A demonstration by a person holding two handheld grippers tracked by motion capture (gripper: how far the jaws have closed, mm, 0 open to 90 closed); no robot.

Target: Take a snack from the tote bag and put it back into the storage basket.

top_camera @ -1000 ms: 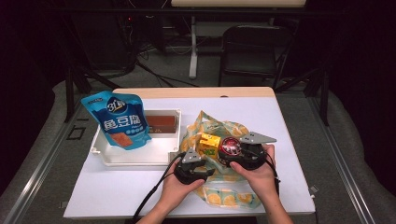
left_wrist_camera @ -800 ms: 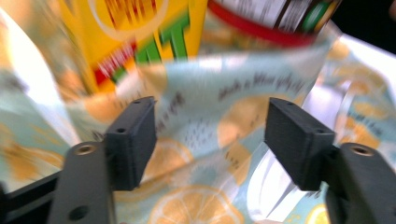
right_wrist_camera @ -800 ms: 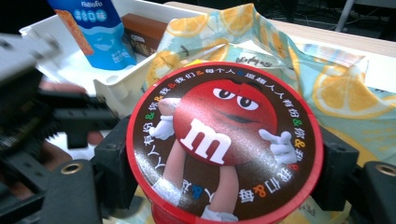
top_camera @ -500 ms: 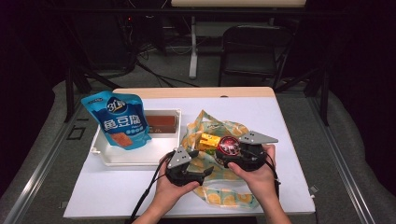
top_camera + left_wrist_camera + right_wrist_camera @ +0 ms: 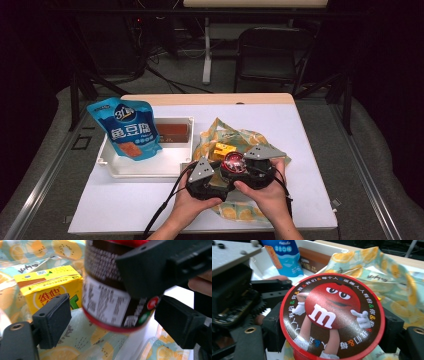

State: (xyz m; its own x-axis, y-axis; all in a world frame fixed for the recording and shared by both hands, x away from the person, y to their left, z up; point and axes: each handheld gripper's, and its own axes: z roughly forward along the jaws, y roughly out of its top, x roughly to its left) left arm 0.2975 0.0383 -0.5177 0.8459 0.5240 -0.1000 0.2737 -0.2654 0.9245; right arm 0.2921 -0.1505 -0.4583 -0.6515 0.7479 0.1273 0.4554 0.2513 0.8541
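Leftward swing over: left tongs (image 5: pixel 212 182) now sit released beside the candy tub (image 5: pixel 233 162), centre frame over the fruit-print bag (image 5: pixel 250 140), while right tongs (image 5: pixel 252 172) clamp it steady for lifting out.

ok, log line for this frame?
right claw: shut on tub | left claw: open, around tub | tub: above bag | carton: on bag

brown red-rimmed tub (image 5: pixel 110 297) held up between open jaws of left gripper (image 5: pixel 122 322), pinched by right gripper (image 5: pixel 160 265); yellow drink carton (image 5: pixel 47 287) behind on fruit-print bag (image 5: pixel 85 340).
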